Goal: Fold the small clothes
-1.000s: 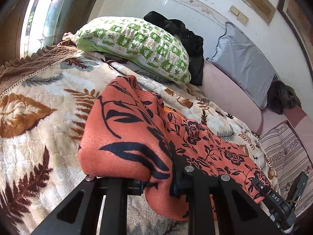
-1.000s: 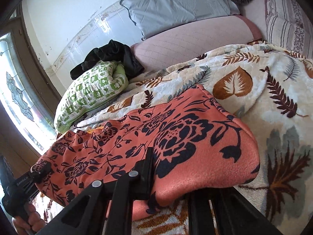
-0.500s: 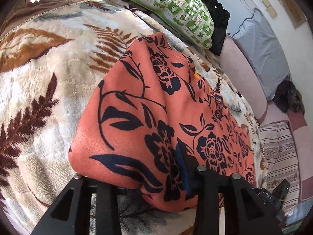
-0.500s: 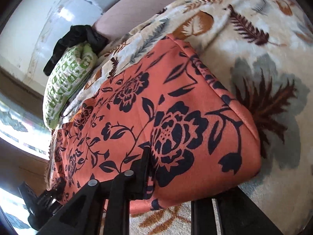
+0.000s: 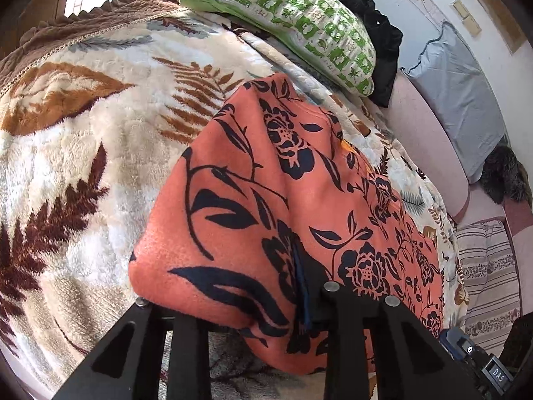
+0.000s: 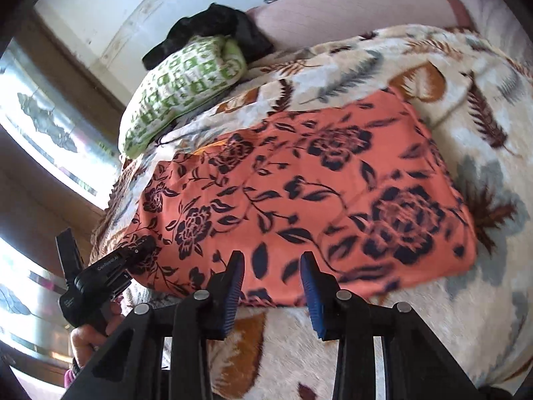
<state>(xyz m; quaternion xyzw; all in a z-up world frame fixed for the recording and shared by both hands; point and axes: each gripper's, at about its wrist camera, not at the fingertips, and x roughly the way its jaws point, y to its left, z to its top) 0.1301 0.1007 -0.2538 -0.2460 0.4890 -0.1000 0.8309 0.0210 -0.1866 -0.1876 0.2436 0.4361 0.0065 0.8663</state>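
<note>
Orange cloth with a dark flower print, the garment [image 5: 286,206], lies folded on the leaf-patterned blanket [image 5: 76,153] of the bed, straight ahead of both claws. The left claw [image 5: 233,306] sits at the garment's near edge: the cloth drapes over the gap between its two black fingers, with one finger [image 5: 343,326] rising through the folds, so whether the pads press on the cloth cannot be told from this view; its jaws have just been closing a little after a wider spread. The right claw [image 6: 271,283] hovers just short of the garment's near hem [image 6: 266,300], its blue ribbed pads [image 6: 233,286] standing apart with nothing between them; its jaws have just been opening, and the view is a little blurred. To the left of the right claw, the left claw's body and the hand [image 6: 90,336] that holds it show at the garment's far corner. Beyond the garment, up and away from both claws, lies a green-and-white pillow [image 5: 289,23] with a black piece of clothing [image 5: 373,33] behind it, and farther right from the left claw a grey pillow [image 5: 463,93] leans on the wall above a pink cushion [image 5: 423,140].
</note>
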